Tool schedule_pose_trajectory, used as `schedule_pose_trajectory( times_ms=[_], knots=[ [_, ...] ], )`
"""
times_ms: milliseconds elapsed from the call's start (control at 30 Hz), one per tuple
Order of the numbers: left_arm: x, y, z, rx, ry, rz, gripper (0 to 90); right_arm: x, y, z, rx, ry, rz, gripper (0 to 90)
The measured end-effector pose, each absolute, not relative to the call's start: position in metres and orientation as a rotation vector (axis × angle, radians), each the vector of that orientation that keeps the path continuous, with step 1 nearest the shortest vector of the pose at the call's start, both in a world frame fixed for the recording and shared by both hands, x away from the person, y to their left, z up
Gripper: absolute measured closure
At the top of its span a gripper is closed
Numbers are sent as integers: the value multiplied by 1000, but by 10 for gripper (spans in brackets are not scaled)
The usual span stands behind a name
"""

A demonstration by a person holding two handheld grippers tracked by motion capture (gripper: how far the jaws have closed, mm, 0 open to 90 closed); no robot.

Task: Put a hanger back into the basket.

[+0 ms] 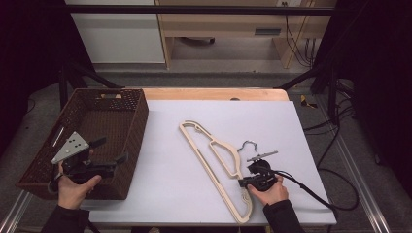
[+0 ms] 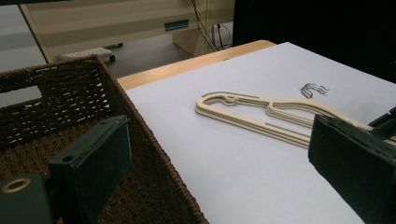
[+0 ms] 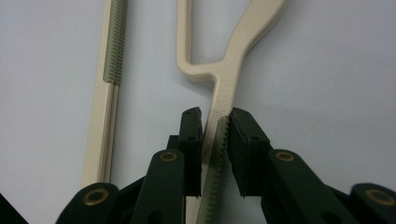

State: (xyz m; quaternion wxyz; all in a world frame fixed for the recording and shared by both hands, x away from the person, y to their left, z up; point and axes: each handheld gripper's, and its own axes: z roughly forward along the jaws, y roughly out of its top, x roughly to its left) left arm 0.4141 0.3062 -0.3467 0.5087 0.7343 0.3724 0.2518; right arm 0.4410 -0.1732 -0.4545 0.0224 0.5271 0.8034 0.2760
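A cream plastic hanger [image 1: 210, 171] with a metal hook [image 1: 248, 144] lies flat on the white table cover, running from the middle toward the front edge. My right gripper [image 1: 241, 182] sits at its lower right arm. In the right gripper view the jaws [image 3: 215, 116] are shut on that ribbed arm of the hanger [image 3: 229, 79], with a pad pressed against each side. My left gripper [image 1: 111, 150] hovers over the woven basket [image 1: 141, 121] at the left, open, with nothing between its jaws [image 2: 217, 135]. The hanger [image 2: 252, 121] lies beyond them.
The dark brown woven basket [image 2: 70, 70] fills the table's left side, its inside bare. The right gripper's cable [image 1: 316, 194] trails off the table's right edge. A wooden table rim [image 1: 209, 93] shows at the back, with furniture and cables beyond.
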Motion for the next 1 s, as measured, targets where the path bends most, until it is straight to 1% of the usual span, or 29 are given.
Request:
schedule_pose_trajectory(
  times_ms=[300, 367, 500, 667, 700, 733, 867, 900, 933, 1000],
  knots=[
    [413, 303, -347, 1771, 892, 604, 58, 440, -178, -451, 1624, 2446, 873, 780],
    [412, 299, -346, 1770, 883, 599, 60, 439, -180, -447, 1634, 2412, 886, 797],
    [411, 291, -345, 1773, 870, 595, 67, 438, -182, -444, 1613, 2401, 925, 802],
    [409, 265, -344, 1799, 838, 555, 78, 436, -185, -439, 1570, 2379, 964, 804],
    [409, 265, -344, 1799, 838, 555, 78, 436, -185, -439, 1570, 2379, 964, 804],
    [409, 252, -343, 1820, 820, 536, 78, 436, -187, -437, 1546, 2371, 985, 805],
    [414, 226, -342, 1876, 771, 521, 79, 434, -188, -435, 1519, 2365, 995, 807],
    [414, 226, -342, 1876, 771, 521, 79, 434, -188, -435, 1519, 2365, 995, 807],
    [420, 212, -342, 1899, 755, 502, 79, 433, -188, -434, 1506, 2374, 1006, 807],
    [427, 198, -344, 1919, 744, 483, 78, 433, -189, -433, 1491, 2374, 1010, 807]
  ],
)
